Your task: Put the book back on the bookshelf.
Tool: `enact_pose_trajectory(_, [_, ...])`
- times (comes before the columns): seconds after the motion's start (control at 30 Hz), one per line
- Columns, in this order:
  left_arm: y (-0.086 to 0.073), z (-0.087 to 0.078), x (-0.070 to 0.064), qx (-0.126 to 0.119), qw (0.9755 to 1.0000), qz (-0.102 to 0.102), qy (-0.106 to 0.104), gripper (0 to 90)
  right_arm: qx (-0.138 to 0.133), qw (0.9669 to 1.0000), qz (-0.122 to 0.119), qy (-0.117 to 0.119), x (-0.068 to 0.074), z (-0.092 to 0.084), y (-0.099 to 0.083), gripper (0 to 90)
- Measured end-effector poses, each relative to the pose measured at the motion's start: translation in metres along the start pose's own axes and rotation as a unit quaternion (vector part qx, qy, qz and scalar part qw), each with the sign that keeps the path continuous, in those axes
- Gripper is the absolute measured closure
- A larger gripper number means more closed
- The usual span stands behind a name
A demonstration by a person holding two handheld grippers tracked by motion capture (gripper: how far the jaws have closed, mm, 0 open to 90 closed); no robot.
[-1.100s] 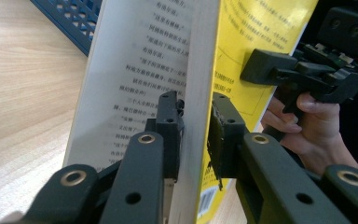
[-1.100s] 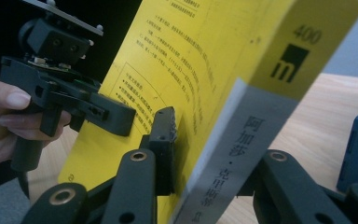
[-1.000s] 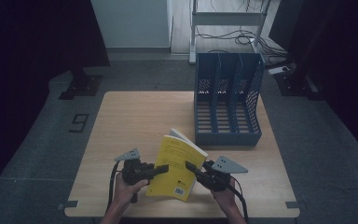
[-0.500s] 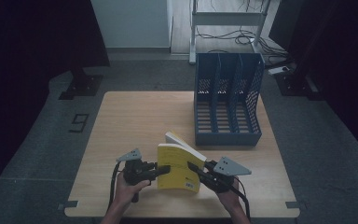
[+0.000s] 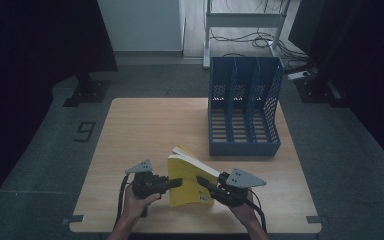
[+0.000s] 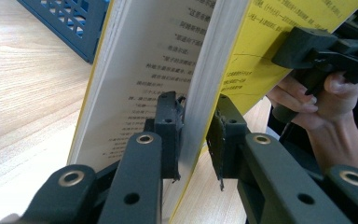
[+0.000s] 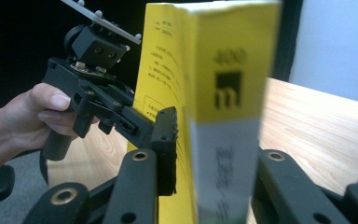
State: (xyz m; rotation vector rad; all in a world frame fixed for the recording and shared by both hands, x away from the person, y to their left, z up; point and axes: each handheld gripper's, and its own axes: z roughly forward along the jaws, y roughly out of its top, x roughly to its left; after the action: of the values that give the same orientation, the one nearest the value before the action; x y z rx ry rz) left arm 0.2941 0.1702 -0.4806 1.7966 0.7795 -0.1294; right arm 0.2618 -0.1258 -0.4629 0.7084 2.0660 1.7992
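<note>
- Since the earlier frames, the yellow paperback book (image 5: 189, 181) has come up from a slanted pose to stand nearly upright on its lower edge, near the front edge of the wooden table (image 5: 145, 125), at about 7 o'clock from the blue three-slot file rack (image 5: 244, 112).
- We see the left gripper (image 5: 172, 183) with its jaws narrow around a bundle of pages and the back cover; they have just been closing, and one pad sits against the printed page (image 6: 168, 119).
- We see the right gripper (image 5: 203, 182) clamped narrow over the spine side, its pad (image 7: 165, 140) flat on the cover; its jaws have just eased a little wider.
- To do this step well, we judge both grips should stay firm so the book does not fall open, and both hands should lift together.
- The rack stands at 1 o'clock from the book, well apart, slots open to the top.
- We judge the rack's low front wall is the obstacle; the book must pass above it.
</note>
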Motion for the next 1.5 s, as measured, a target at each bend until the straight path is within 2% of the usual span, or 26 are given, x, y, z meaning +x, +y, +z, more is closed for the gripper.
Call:
enact_pose_trajectory(0.27, [0.002, 0.0, -0.004, 0.007, 0.9998, 0.01, 0.016, 76.0, 0.017, 0.9996, -0.02, -0.008, 0.002, 0.008, 0.005, 67.6])
enact_pose_trajectory(0.5, [0.002, 0.0, -0.004, 0.006, 0.9998, 0.01, 0.017, 75.0, 0.017, 0.9997, -0.012, -0.012, 0.0, 0.008, 0.006, 71.8])
enact_pose_trajectory(0.7, [0.002, 0.002, -0.002, 0.004, 0.9997, 0.012, 0.023, 68.2, 0.019, 0.9994, -0.027, -0.012, 0.002, 0.008, 0.006, 74.1])
enact_pose_trajectory(0.73, [0.002, 0.003, -0.001, -0.005, 0.9996, 0.01, 0.025, 61.3, 0.019, 0.9992, -0.033, -0.011, 0.002, 0.007, 0.006, 74.3])
enact_pose_trajectory(0.8, [0.001, 0.004, 0.0, -0.015, 0.9995, 0.004, 0.028, 53.2, 0.018, 0.9992, -0.035, -0.01, 0.004, 0.007, 0.006, 74.6])
enact_pose_trajectory(0.93, [0.002, 0.005, -0.001, -0.021, 0.999, 0.002, 0.039, 44.2, 0.016, 0.9993, -0.031, -0.011, 0.007, 0.008, 0.006, 74.7])
enact_pose_trajectory(1.3, [0.002, 0.003, 0.0, -0.027, 0.9986, -0.004, 0.045, 40.1, 0.007, 0.9995, -0.027, -0.018, 0.008, 0.002, 0.009, 74.8])
enact_pose_trajectory(1.33, [0.002, 0.002, 0.002, -0.03, 0.9985, -0.01, 0.044, 40.1, 0.003, 0.9994, -0.024, -0.024, 0.008, 0.0, 0.01, 74.8])
enact_pose_trajectory(1.5, [0.002, 0.002, 0.002, -0.028, 0.9985, -0.012, 0.044, 39.9, -0.003, 0.9988, -0.02, -0.044, 0.007, -0.002, 0.012, 74.8])
